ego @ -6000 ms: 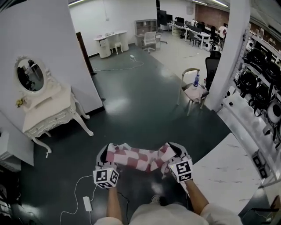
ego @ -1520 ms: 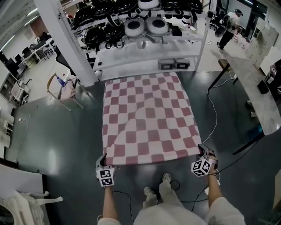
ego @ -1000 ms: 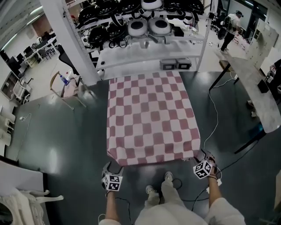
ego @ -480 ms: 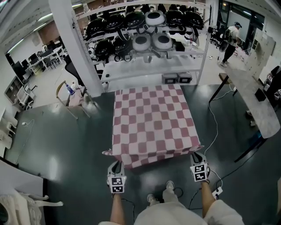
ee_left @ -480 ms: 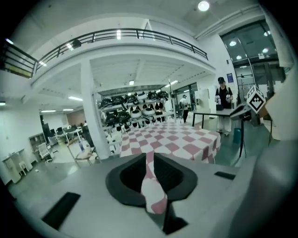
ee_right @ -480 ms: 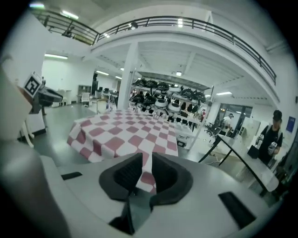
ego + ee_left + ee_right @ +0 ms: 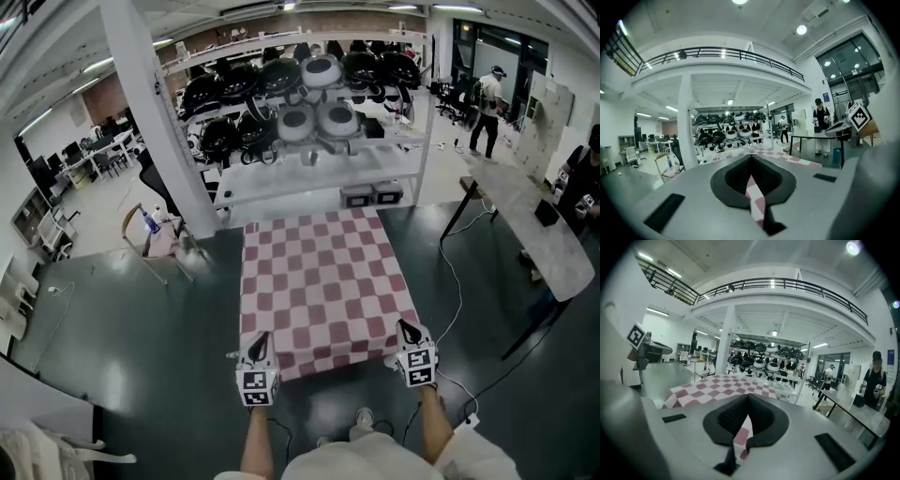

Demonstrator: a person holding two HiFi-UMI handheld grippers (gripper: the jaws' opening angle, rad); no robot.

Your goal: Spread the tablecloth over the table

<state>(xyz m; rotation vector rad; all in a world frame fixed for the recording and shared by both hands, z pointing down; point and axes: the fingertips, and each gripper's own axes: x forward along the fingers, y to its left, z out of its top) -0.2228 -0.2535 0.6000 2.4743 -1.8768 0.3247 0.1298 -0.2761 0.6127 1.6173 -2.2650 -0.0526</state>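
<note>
The pink-and-white checked tablecloth lies spread over the table and hangs over its near edge. My left gripper is at the near left corner and my right gripper at the near right corner, both about level with the tabletop. In the left gripper view the left gripper is shut, with a strip of checked cloth pinched between its black pads. The right gripper is shut the same way on a strip of cloth. The table itself is hidden under the cloth.
A shelf rack with several black and white round devices stands behind the table. A white pillar and a chair are at the left. A long table and a floor cable are at the right. A person stands far back.
The cloth went from bundled to spread over the table. Both grippers let go below the near edge, then rose to the near corners and shut on the cloth.
</note>
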